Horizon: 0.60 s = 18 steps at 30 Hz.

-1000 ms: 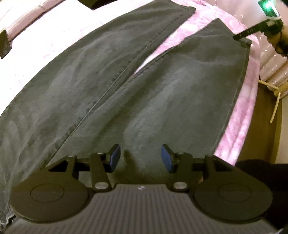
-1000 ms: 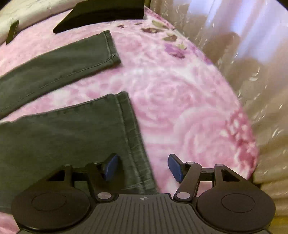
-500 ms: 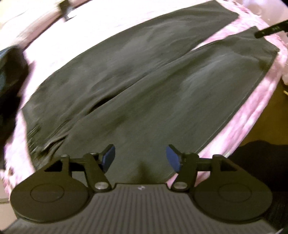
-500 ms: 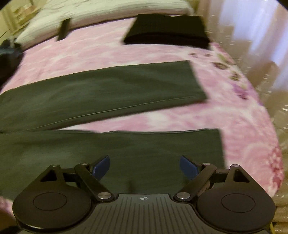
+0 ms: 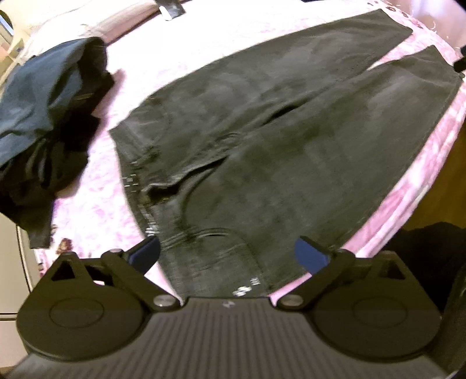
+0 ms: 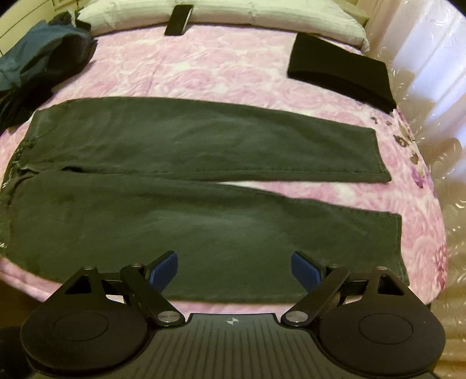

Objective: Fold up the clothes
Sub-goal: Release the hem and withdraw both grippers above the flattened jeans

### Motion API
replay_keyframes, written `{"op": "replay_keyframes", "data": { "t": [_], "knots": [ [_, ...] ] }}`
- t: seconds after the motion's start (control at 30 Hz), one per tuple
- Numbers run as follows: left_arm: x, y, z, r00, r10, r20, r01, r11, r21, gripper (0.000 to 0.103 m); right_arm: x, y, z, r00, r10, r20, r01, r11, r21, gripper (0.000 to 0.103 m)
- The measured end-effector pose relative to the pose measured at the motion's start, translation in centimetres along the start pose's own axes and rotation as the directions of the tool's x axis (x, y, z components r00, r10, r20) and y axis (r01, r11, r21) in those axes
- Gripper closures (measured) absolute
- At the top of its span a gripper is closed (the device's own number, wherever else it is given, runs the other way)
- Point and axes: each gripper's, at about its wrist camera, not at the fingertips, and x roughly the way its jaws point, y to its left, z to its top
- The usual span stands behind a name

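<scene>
Dark grey trousers (image 6: pixel 204 180) lie flat across the pink floral bed, waist to the left, both legs stretched to the right. In the left wrist view the trousers (image 5: pixel 276 140) show with the waistband and pockets nearest me. My left gripper (image 5: pixel 227 256) is open and empty, hovering over the waistband corner near the bed's edge. My right gripper (image 6: pixel 234 268) is open and empty, above the near leg's lower edge.
A heap of dark and blue clothes (image 6: pixel 35 67) lies at the bed's left; it also shows in the left wrist view (image 5: pixel 43 116). A folded black garment (image 6: pixel 340 70) sits at the far right. A dark phone-like object (image 6: pixel 179 19) rests by the pillow (image 6: pixel 262 14). A curtain (image 6: pixel 437 87) hangs on the right.
Both grippers have opened wider and pulled back. The left swung from the legs toward the waistband. The right moved from the near leg's hem to a view of the whole trousers.
</scene>
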Motion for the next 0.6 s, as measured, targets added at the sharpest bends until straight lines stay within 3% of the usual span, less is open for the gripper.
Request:
{"op": "replay_keyframes", "data": {
  "t": [0.27, 0.6],
  "knots": [
    [-1.0, 2.1, -1.1, 0.999, 0.045, -0.007, -0.045, 0.996, -0.076, 0.001, -0.2, 3.9, 0.6, 0.996, -0.022, -0.085, 0.007, 0.986, -0.167, 0.015],
    [-1.5, 0.0, 0.0, 0.999, 0.044, -0.016, -0.045, 0.998, -0.041, 0.001, 0.5, 3.3, 0.1, 0.991, -0.028, -0.13, 0.004, 0.983, -0.183, 0.015]
  ]
}}
